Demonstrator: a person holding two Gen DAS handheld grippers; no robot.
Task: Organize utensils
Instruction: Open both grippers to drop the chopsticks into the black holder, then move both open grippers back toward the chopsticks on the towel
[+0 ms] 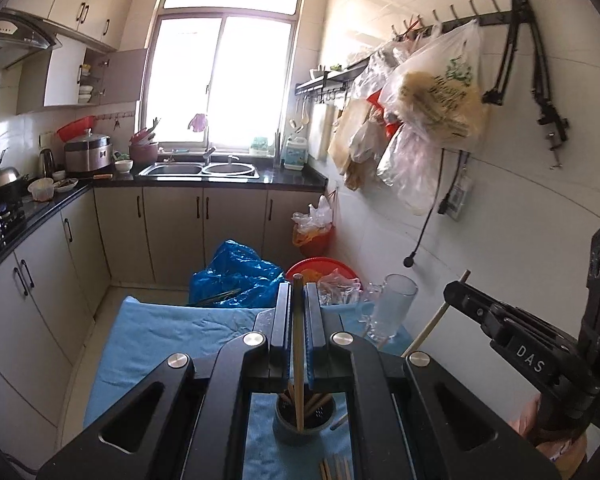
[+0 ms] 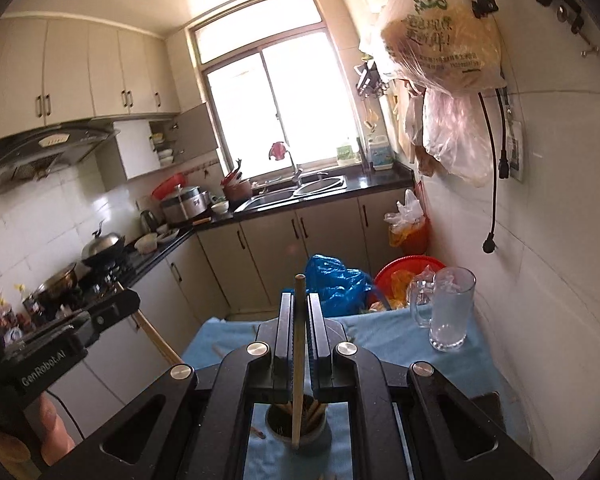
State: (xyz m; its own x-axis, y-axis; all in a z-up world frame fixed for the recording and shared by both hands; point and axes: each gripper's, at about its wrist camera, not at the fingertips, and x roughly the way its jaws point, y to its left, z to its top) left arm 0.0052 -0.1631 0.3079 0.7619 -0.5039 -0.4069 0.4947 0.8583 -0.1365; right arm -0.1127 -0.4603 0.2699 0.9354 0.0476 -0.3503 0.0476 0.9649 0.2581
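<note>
Hovering over the holder (image 1: 305, 416), both grippers' jaws clamp one chopstick (image 1: 298, 344) each, apparently upright.

A home kitchen: double sink (image 1: 199, 169) under the window (image 1: 224, 76), range hood (image 1: 18, 38) above the gas stove (image 1: 0, 216), wall cabinets (image 2: 80, 68), rice cooker (image 1: 88, 154).

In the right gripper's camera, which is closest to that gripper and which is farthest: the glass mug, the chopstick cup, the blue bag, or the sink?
From the right gripper, nearest first:
1. Chopstick cup, right below the fingers on the blue cloth.
2. Glass mug, ahead to the right on the cloth's far corner.
3. Blue bag, on the floor just past the cloth.
4. Sink, far off under the window.
</note>
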